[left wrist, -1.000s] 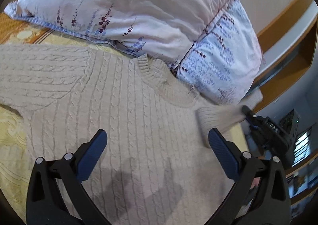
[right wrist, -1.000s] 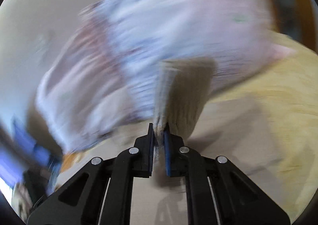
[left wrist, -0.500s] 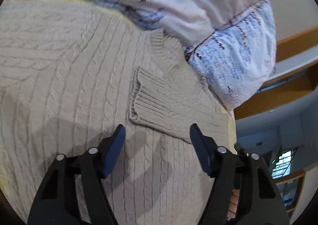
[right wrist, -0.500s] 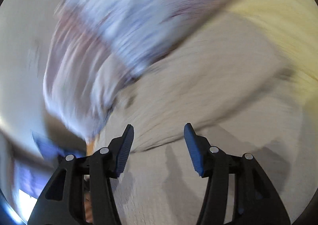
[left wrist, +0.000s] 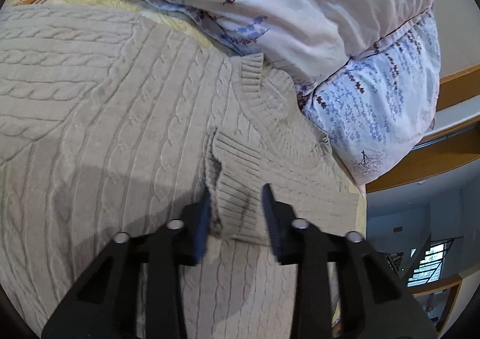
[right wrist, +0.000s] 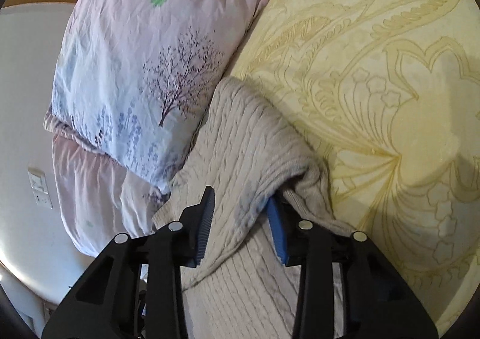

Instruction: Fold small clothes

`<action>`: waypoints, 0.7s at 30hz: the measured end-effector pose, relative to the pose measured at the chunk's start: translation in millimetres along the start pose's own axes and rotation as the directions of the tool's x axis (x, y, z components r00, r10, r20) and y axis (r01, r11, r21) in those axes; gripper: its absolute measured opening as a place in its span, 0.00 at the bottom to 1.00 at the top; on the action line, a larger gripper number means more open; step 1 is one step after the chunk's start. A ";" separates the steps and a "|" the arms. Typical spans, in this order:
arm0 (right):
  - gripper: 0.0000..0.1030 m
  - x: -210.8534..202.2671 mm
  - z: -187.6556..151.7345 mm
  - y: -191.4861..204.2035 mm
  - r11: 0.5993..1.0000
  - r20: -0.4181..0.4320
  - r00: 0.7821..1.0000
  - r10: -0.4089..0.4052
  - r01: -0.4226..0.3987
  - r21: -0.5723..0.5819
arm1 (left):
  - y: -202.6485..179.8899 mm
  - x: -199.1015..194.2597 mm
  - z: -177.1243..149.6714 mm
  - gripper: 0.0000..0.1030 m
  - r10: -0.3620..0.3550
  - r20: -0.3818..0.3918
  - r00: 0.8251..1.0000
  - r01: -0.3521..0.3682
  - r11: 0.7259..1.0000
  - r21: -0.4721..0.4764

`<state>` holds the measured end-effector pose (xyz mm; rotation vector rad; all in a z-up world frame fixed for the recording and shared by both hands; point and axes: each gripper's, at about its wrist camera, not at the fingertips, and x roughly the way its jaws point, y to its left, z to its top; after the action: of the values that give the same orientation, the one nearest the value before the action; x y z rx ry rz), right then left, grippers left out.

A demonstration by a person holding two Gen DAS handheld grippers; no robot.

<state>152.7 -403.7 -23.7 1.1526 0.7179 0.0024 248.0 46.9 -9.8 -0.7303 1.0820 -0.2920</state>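
Cable-knit sweater spread on the bed, below the pillow

Its ribbed cuff lies folded across the chest, between the partly parted fingers of the left tool. The right tool, half open, straddles a raised fold of the sweater's edge beside the yellow bedspread.

Sweater lies flat on bedspread, collar touching pillows behind it. Cuff folded onto sweater body, just below collar. Left gripper straddles cuff; right gripper straddles sweater fold beside pillows.
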 end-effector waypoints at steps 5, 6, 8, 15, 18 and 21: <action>0.23 -2.5 3.5 -2.3 1.000 0.041 0.999 -0.023 0.024 -0.015 | -5.2 7.0 7.4 0.08 0.016 0.001 1.000 -0.016 0.999 0.049; 0.16 -3.8 4.0 0.6 0.999 0.053 0.998 -0.025 0.027 -0.033 | -9.3 3.3 9.9 0.07 0.016 0.017 1.000 -0.017 0.997 0.074; 0.16 -7.0 2.2 4.9 0.998 0.054 0.998 -0.009 0.012 -0.056 | -17.2 -8.8 14.5 0.07 0.013 0.064 0.998 -0.021 0.992 0.127; 0.17 3.2 -6.7 2.5 0.998 0.005 1.000 -0.031 0.031 -0.055 | -4.2 -30.5 30.9 0.07 0.096 0.126 0.987 -0.117 0.979 0.168; 0.08 2.0 -13.2 4.6 0.994 0.044 0.997 -0.057 0.061 -0.096 | 8.2 -27.1 28.4 0.07 0.120 0.100 0.988 -0.135 0.978 0.158; 0.07 0.1 -19.0 8.2 0.984 0.080 0.991 -0.103 0.113 -0.135 | 15.0 -20.4 21.9 0.08 0.143 0.078 0.987 -0.153 0.976 0.152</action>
<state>145.9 -384.4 -21.0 0.9748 0.7037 -0.0795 255.9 77.8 0.3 -0.5116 1.0318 -0.2214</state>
